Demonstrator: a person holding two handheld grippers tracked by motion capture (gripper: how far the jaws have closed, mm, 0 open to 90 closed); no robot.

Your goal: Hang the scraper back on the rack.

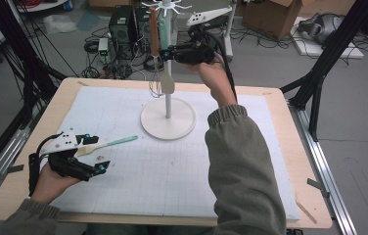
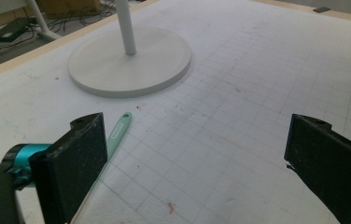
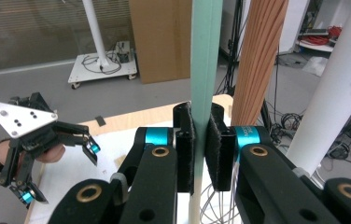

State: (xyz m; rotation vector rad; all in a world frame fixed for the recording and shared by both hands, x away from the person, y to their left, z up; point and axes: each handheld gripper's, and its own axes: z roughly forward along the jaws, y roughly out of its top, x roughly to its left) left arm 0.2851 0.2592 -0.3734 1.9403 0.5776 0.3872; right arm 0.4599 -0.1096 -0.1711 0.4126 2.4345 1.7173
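Between right gripper [image 3: 200,154] jaws, upright green spatula handle [image 3: 205,60], clamped

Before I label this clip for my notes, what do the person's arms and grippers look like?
Olive-green sleeves with ribbed cuffs. Both the left gripper and the right gripper are black, with teal joints, brass-ringed pivots, black padded jaws, a pale three-cornered top plate and a trailing black cable.

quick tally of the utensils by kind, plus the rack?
Spatulas with mint-green handle: 2, one lying on the white mat, one held at the rack in the right gripper
Wood-handled wire whisk, hanging: 1
White utensil rack with round base: 1
Total: 4
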